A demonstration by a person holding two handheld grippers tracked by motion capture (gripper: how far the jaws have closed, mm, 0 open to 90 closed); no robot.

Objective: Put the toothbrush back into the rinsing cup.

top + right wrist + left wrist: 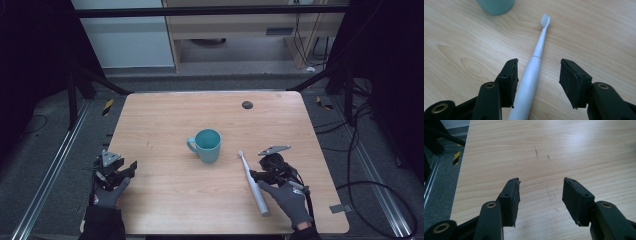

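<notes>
Lying on the table [165, 200], the white toothbrush [252, 184] sits just right of the teal mug [207, 145], well inside the right edge; the right gripper [254, 175] is at its handle. The left gripper [540, 197] gapes wide over bare wood near the left edge. The right gripper [537, 77] straddles the toothbrush [534, 67], partly open, one pad touching or nearly so, the other apart.

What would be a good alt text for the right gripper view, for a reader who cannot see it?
A white electric toothbrush lies on a wooden table between the open black jaws of the right hand-held gripper, close beside one jaw, its brush head pointing away. The base of a teal mug shows at the top edge.
</notes>
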